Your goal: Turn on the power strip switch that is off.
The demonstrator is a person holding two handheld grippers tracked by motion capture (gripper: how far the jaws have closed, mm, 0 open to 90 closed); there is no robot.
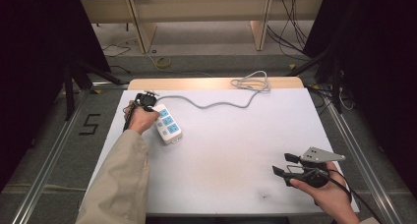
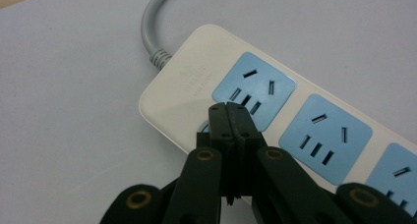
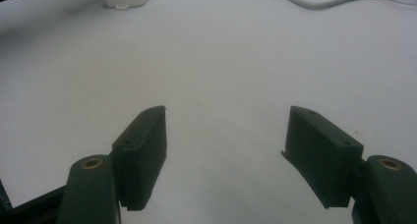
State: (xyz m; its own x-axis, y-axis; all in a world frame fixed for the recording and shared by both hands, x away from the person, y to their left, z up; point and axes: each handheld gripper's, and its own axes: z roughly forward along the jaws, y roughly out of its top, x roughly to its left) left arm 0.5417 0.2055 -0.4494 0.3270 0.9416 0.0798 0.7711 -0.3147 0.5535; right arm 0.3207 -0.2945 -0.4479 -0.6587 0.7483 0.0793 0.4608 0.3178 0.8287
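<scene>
The left hand-held gripper point(image 2: 232, 117), jaws pressed together, tips apparently touching the power strip point(image 2: 275, 111) at the bench's point(image 1: 236, 135) left side. The right hand-held gripper point(image 3: 226, 135) hovers wide apart, empty.

Power strip point(image 2: 196, 81): white body, light-blue socket panels point(image 2: 253, 89), grey cord point(image 1: 216, 104). Table point(image 1: 236, 145): white top, tan far edge. Left gripper point(image 2: 231, 117) and right gripper point(image 3: 226, 150): black jaws, brass-coloured rivets. Sleeve point(image 1: 120, 184): beige. Top plate point(image 1: 322, 156): grey.
</scene>
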